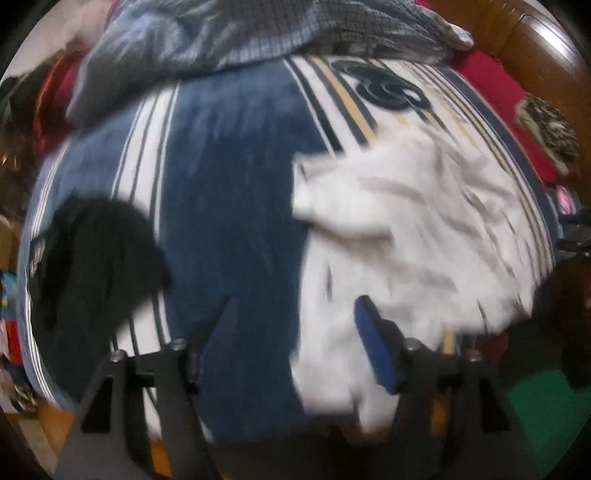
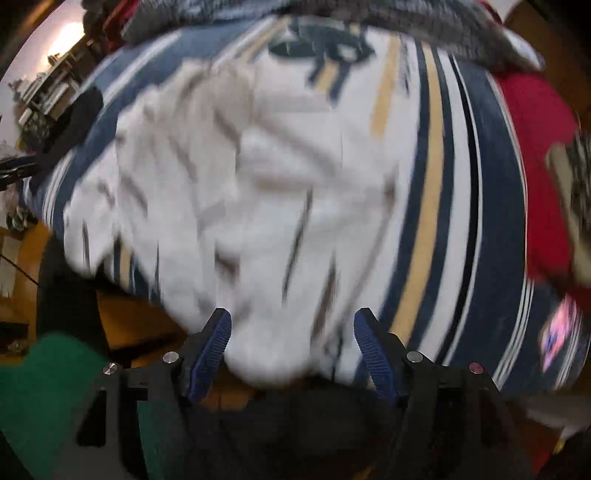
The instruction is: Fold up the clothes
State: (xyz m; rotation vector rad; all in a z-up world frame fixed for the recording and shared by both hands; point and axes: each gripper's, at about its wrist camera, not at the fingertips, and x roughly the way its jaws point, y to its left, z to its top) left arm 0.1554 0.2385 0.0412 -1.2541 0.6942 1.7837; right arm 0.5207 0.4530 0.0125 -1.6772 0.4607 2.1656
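— Where's the thing being folded?

— The white garment (image 1: pixel 406 236) lies rumpled on the striped blanket (image 1: pixel 236 192), toward its near edge, with a black garment (image 1: pixel 96 254) well apart on the other side and a checked shirt (image 1: pixel 229 33) heaped at the far end.

— And the grippers?

— The left gripper (image 1: pixel 295 332) has its fingers spread wide with nothing between them. The right gripper (image 2: pixel 291 343) is just as wide; the white cloth's edge shows between its pads (image 2: pixel 212 350), though with this blur I can't say it touches them.
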